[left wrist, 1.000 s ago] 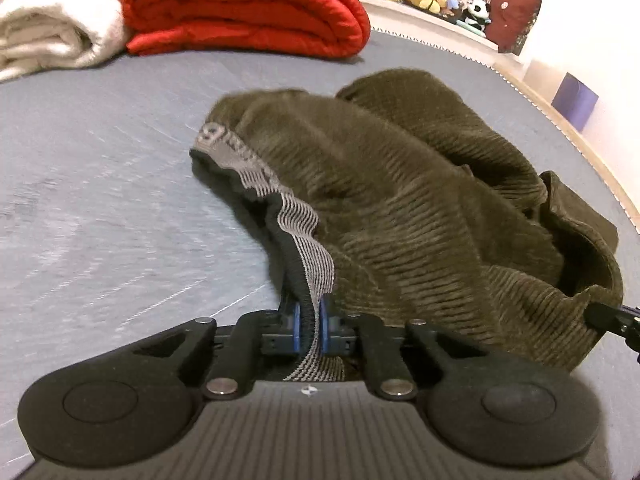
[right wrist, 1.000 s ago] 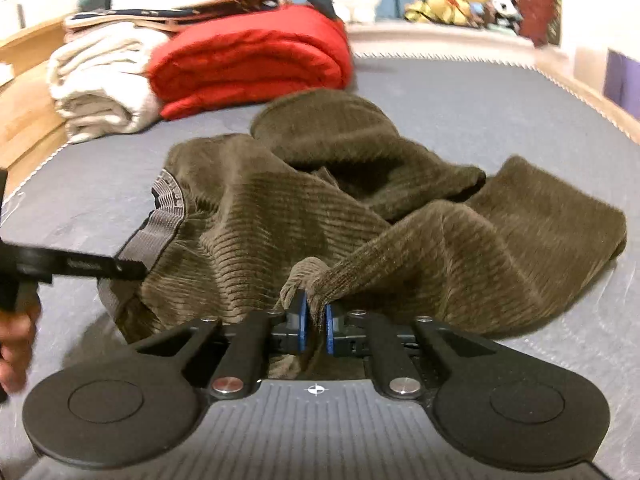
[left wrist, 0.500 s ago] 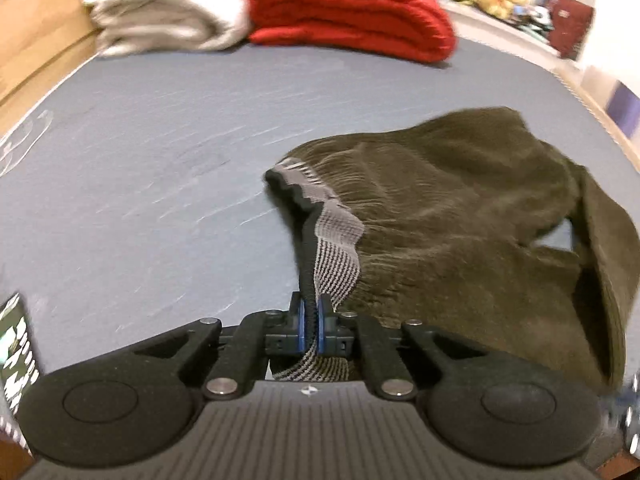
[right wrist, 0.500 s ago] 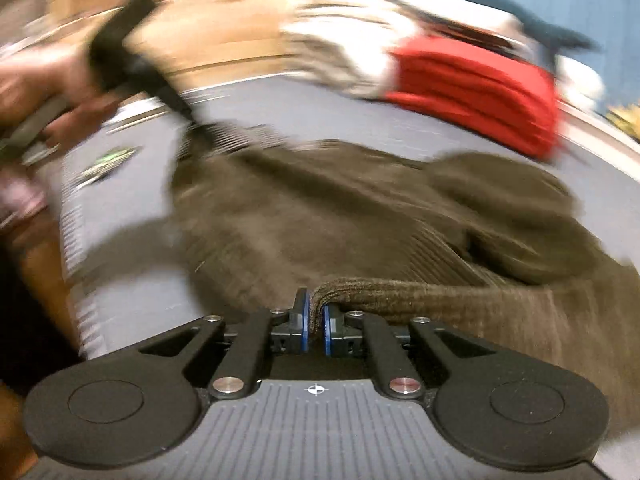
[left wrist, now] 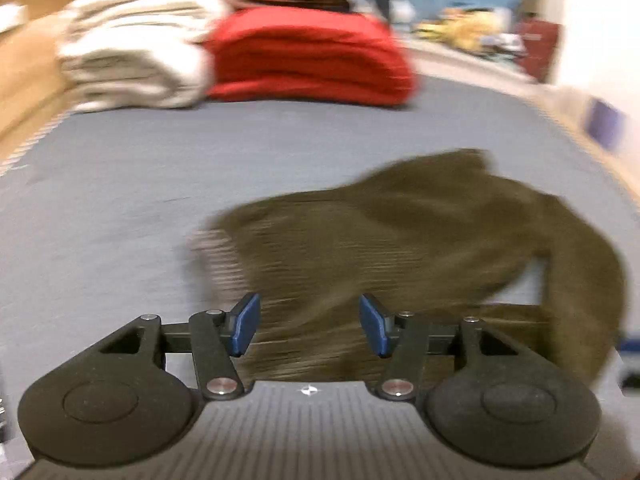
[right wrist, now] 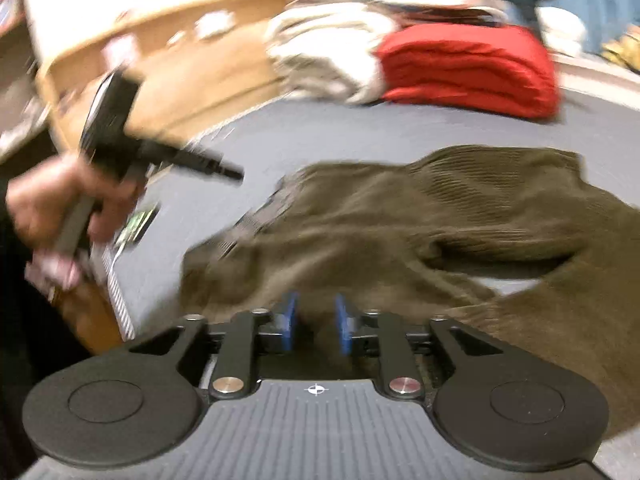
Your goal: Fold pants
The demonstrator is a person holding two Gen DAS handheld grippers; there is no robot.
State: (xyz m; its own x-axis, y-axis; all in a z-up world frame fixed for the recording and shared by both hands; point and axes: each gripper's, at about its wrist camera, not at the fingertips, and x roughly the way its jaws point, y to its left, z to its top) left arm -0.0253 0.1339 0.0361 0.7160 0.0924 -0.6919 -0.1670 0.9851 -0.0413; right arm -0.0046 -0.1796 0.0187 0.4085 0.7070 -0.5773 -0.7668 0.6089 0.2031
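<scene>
Pants (left wrist: 420, 248), one pair, lie beyond two grippers, left gripper (left wrist: 310, 324) and right gripper (right wrist: 314, 322), both opening, empty.

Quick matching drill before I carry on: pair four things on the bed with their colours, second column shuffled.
Things:
1. pants
2. blanket
3. towels
4. bed

Colours:
a. grey
b. red
c. olive brown
d. cream

Pairs: 1-c, 2-b, 3-d, 4-a
</scene>
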